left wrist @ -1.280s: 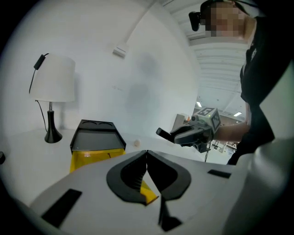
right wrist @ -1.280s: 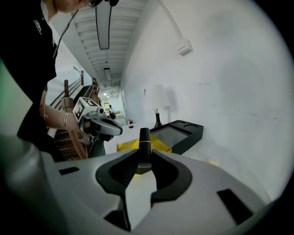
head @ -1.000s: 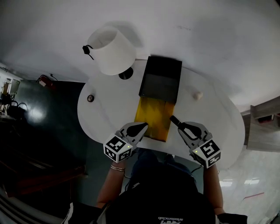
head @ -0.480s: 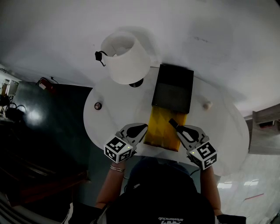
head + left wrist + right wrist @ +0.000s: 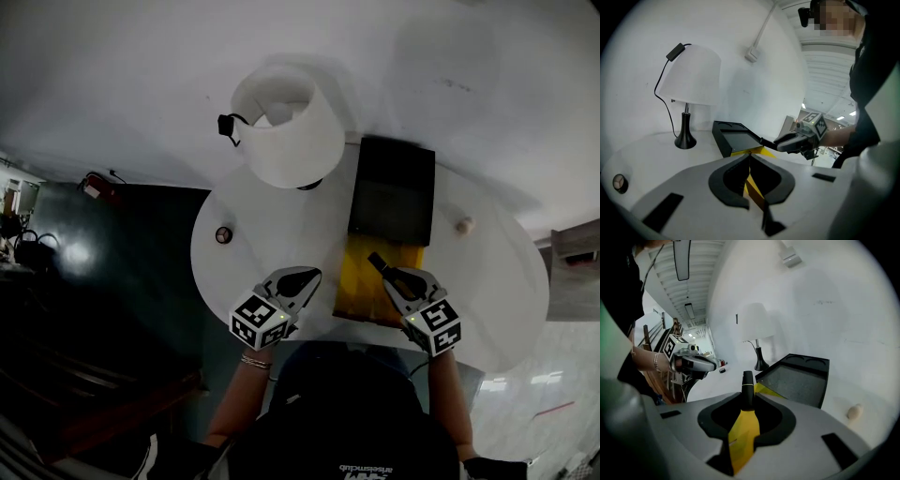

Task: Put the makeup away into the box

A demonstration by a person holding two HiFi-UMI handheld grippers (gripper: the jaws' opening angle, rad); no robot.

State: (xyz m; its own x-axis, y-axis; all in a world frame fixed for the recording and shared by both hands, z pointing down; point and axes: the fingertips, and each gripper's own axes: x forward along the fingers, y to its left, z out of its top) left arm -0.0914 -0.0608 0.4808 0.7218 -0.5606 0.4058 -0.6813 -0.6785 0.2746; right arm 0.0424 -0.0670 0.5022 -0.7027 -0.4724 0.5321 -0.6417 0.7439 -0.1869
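A black box (image 5: pixel 392 202) lies on the round white table (image 5: pixel 272 239), with a yellow tray (image 5: pixel 361 295) sticking out of its near end. My right gripper (image 5: pixel 380 265) is shut on a slim black makeup tube (image 5: pixel 748 386) with a gold ring, and the tube's tip hangs over the yellow tray. In the right gripper view the box (image 5: pixel 799 380) lies just beyond the tube. My left gripper (image 5: pixel 310 276) is shut with nothing in it, left of the tray; its closed jaws (image 5: pixel 749 158) point at the box (image 5: pixel 736 140).
A white lamp (image 5: pixel 286 127) with a black base stands at the back left of the box. A small round item (image 5: pixel 224 234) lies near the table's left edge. A small beige piece (image 5: pixel 463 225) lies right of the box. The table's near rim is under both grippers.
Both grippers have shifted left across the table. The right one, still holding the tube, is now over the yellow tray. The left one has come away from the tray's left edge.
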